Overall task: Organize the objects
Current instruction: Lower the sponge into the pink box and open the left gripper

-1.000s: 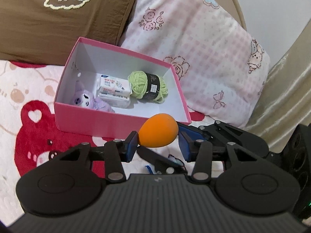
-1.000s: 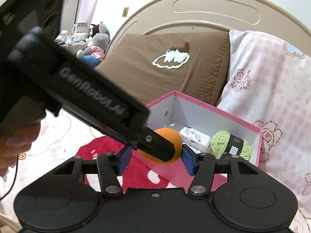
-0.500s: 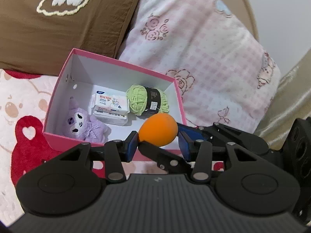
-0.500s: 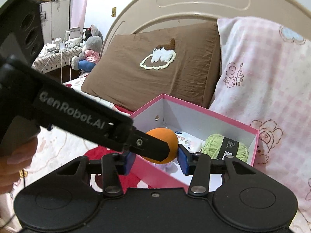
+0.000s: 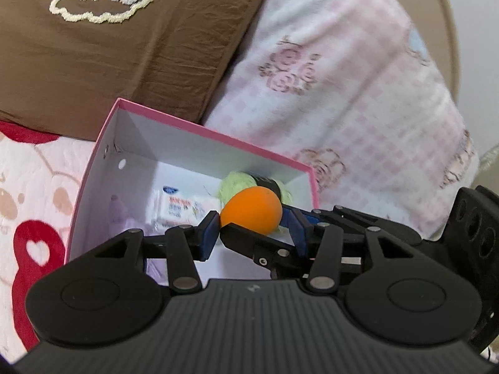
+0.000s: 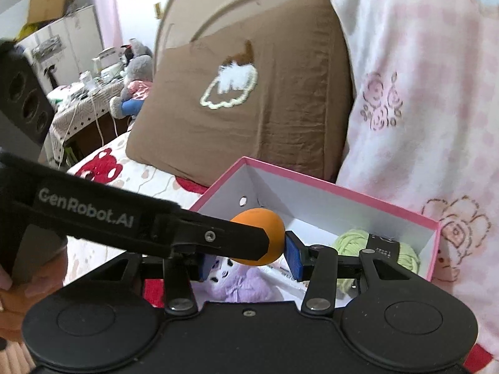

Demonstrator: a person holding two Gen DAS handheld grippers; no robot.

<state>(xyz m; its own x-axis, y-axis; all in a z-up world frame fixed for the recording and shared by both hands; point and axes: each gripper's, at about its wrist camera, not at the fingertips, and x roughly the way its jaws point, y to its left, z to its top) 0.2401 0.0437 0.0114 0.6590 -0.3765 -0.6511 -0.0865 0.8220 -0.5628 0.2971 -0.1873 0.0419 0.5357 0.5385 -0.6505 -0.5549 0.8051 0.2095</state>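
Note:
An orange egg-shaped sponge (image 5: 252, 209) is held over the open pink box (image 5: 199, 129). Both grippers close on it from crossing directions: my left gripper (image 5: 251, 230) and my right gripper (image 6: 249, 257), where the sponge (image 6: 260, 238) shows again. Inside the box (image 6: 343, 190) lie green yarn (image 6: 374, 247), a white tissue pack (image 5: 177, 210) and a purple plush toy (image 6: 240, 283). The left gripper's black finger crosses the right wrist view and hides part of the sponge.
The box sits on a bed with a red-and-white bear blanket (image 5: 28, 187). A brown pillow (image 5: 109, 46) and a pink checked pillow (image 5: 343, 99) stand just behind it. A cluttered side table (image 6: 90, 99) is far left.
Both grippers have carried the orange sponge forward and up, from in front of the box's near wall to above its inside. The grip on it has not changed.

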